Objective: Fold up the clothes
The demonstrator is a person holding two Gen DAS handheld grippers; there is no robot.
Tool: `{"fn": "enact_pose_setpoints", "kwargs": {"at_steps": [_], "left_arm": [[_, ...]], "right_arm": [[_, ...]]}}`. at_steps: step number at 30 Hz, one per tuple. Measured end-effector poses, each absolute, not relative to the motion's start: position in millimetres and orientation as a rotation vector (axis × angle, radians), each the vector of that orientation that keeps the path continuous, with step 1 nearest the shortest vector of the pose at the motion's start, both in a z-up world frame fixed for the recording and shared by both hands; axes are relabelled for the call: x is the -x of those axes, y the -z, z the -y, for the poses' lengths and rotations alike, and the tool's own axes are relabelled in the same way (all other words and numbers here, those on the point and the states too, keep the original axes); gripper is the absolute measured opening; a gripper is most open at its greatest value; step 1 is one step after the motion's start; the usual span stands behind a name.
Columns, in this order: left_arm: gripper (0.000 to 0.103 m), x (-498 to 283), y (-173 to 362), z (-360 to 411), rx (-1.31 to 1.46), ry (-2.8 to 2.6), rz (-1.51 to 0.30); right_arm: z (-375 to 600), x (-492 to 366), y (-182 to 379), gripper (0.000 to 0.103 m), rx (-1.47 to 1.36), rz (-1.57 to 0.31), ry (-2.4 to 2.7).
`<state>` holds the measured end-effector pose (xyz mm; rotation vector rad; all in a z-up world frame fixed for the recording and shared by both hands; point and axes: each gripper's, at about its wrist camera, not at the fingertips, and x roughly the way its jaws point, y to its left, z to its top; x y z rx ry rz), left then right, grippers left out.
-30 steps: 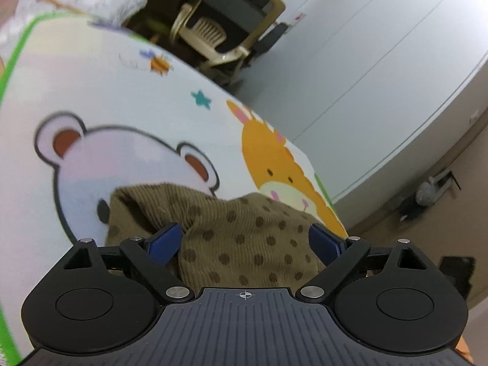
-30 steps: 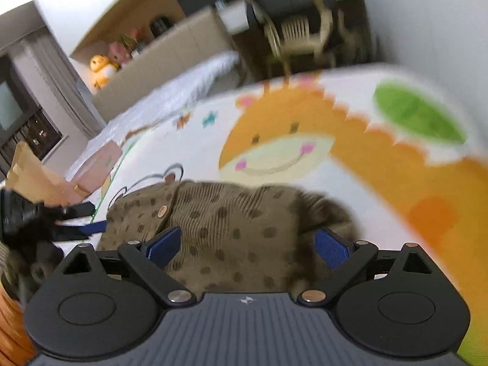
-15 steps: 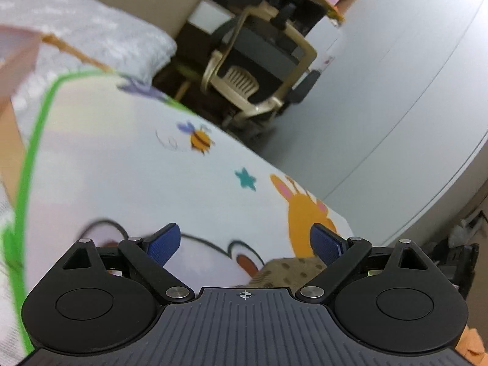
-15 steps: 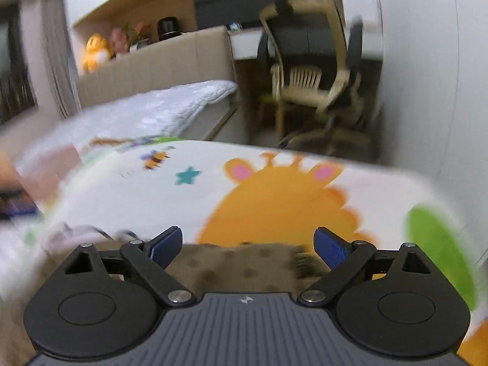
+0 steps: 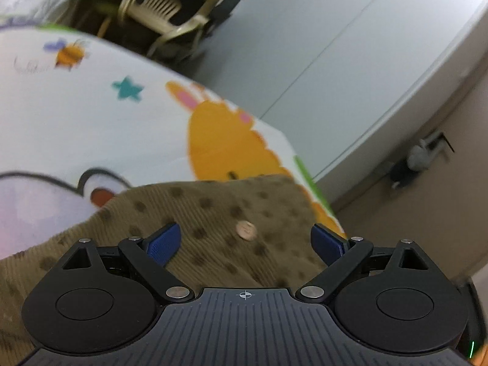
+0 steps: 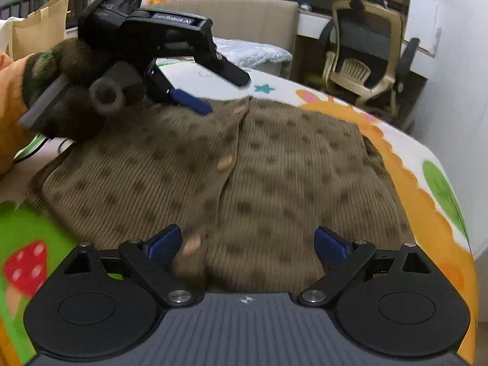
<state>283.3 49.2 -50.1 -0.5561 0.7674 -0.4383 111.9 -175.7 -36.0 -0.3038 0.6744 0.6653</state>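
A brown ribbed cardigan with dark dots (image 6: 274, 170) lies flat on a cartoon play mat (image 6: 405, 152), its button row running down the middle. My right gripper (image 6: 247, 244) hovers open over the near hem, nothing between its blue pads. The left gripper (image 6: 210, 91) shows in the right wrist view at the garment's far left corner, held by a gloved hand (image 6: 70, 91), its fingers apart. In the left wrist view my left gripper (image 5: 245, 242) is open just above the cardigan (image 5: 213, 213), close to a tan button (image 5: 245, 230).
A beige office chair (image 6: 363, 70) and a desk stand beyond the mat's far edge. A white wardrobe (image 5: 335, 45) runs along the right. A bed with a white blanket (image 6: 253, 52) and a paper bag (image 6: 36, 27) sit at the back left.
Both grippers swung up away from the cardigan half a second ago and have come back down over it. The cardigan now lies spread flat with its buttons showing.
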Motion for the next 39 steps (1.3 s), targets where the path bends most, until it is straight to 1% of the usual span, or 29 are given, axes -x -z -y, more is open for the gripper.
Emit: {"fn": "enact_pose_setpoints", "kwargs": {"at_steps": [2, 4, 8, 11, 13, 15, 18, 21, 23, 27, 33, 37, 39], "left_arm": [[0.09, -284, 54, -61, 0.591, 0.436, -0.758], [0.09, -284, 53, -73, 0.598, 0.408, -0.754], [0.093, -260, 34, -87, 0.553, 0.329, -0.708], [0.094, -221, 18, -89, 0.545, 0.349, -0.646], [0.094, -196, 14, -87, 0.554, 0.384, -0.618], [0.095, -176, 17, -80, 0.545, 0.404, -0.63], [0.095, -154, 31, -66, 0.469, 0.384, -0.69], [0.095, -139, 43, -55, 0.376, 0.371, -0.706], [0.095, -135, 45, -53, 0.347, 0.371, -0.691], [0.096, -137, 47, -57, 0.392, 0.364, -0.69], [0.098, -134, 48, -54, 0.388, 0.352, -0.683], [0.099, -133, 48, -53, 0.388, 0.345, -0.682], [0.099, -133, 48, -53, 0.389, 0.343, -0.683]], "right_arm": [[182, -109, 35, 0.095, 0.284, -0.684, -0.662], [191, -111, 27, 0.095, 0.245, -0.677, -0.671], [205, -118, 5, 0.096, 0.188, -0.576, -0.649], [203, -135, 5, 0.096, 0.153, -0.558, -0.584], [197, -151, 12, 0.096, 0.136, -0.576, -0.554], [193, -161, 24, 0.096, 0.111, -0.631, -0.535], [192, -162, 36, 0.097, 0.119, -0.667, -0.543], [196, -153, 38, 0.097, 0.145, -0.68, -0.547], [200, -148, 39, 0.098, 0.147, -0.692, -0.549], [210, -141, 30, 0.098, 0.098, -0.685, -0.552], [205, -158, 3, 0.098, 0.039, -0.584, -0.549], [193, -178, 24, 0.098, 0.04, -0.648, -0.535], [189, -182, 37, 0.099, 0.086, -0.673, -0.508]]}}
